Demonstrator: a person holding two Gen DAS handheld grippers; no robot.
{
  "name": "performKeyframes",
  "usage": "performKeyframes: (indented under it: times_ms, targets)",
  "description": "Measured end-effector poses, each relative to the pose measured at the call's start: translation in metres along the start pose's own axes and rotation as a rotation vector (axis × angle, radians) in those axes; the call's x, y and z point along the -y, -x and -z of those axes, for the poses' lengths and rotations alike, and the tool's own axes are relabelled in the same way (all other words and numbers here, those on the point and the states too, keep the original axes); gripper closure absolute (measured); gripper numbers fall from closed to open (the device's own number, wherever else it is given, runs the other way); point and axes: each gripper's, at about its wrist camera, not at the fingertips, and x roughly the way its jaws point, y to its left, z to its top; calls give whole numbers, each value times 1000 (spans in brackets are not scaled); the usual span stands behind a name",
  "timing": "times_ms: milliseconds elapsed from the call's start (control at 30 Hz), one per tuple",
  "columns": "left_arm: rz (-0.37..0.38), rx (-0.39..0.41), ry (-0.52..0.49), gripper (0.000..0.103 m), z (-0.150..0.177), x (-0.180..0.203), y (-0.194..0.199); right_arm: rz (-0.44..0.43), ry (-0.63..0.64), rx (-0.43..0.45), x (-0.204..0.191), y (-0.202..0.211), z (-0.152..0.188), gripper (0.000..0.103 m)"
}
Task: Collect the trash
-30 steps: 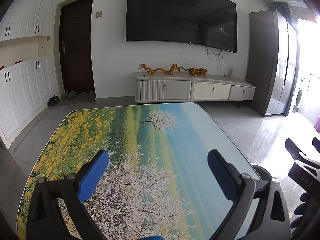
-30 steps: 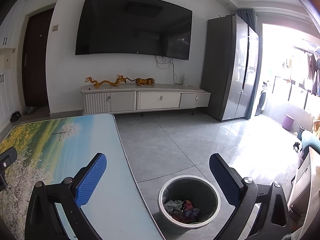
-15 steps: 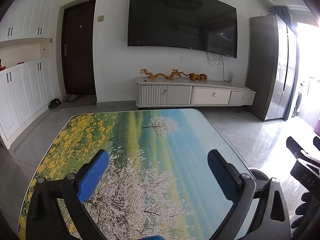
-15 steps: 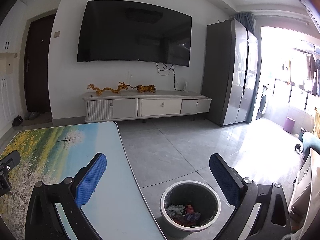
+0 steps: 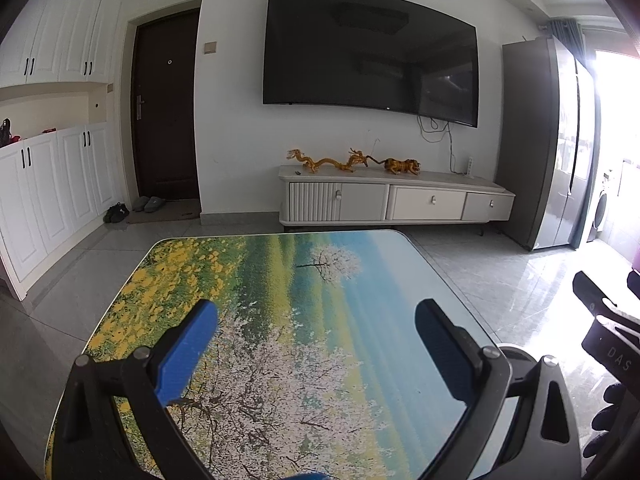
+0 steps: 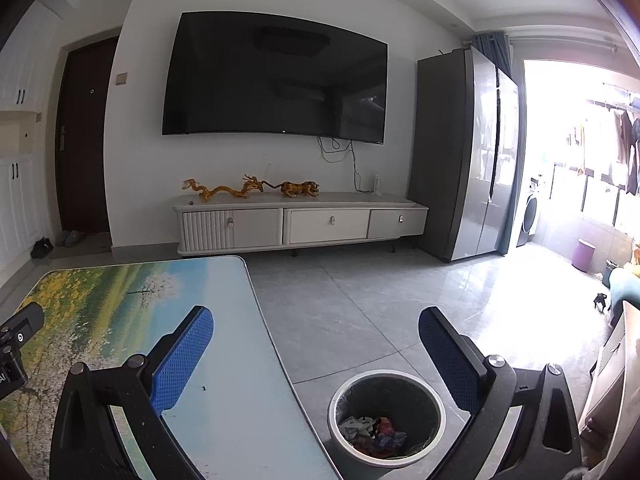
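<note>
Bin [image 6: 387, 416] at 6 o'clock between right gripper [image 6: 316, 344] jaws, crumpled trash [image 6: 372, 432] inside; both jaws spread, empty. Left gripper [image 5: 316, 340] over bare counter [image 5: 280, 280], farther from bin.

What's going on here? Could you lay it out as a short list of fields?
place: living room with a wall TV and a low cabinet
table: top printed with a blossom landscape, no trash seen on it
bin: round trash bin on the floor beside the table, crumpled trash inside
left gripper: open, holding nothing, over the table
right gripper: open, holding nothing
</note>
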Motion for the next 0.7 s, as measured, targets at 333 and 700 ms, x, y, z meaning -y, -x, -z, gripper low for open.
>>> performKeyframes:
  times_ms: [333, 700]
  targets:
    - [-15, 11, -11, 3, 0, 5, 4, -2, -13, -1, 2, 1, 0, 0]
    - [-35, 1, -1, 3, -3, 5, 1, 2, -32, -19, 5, -5, 2, 0]
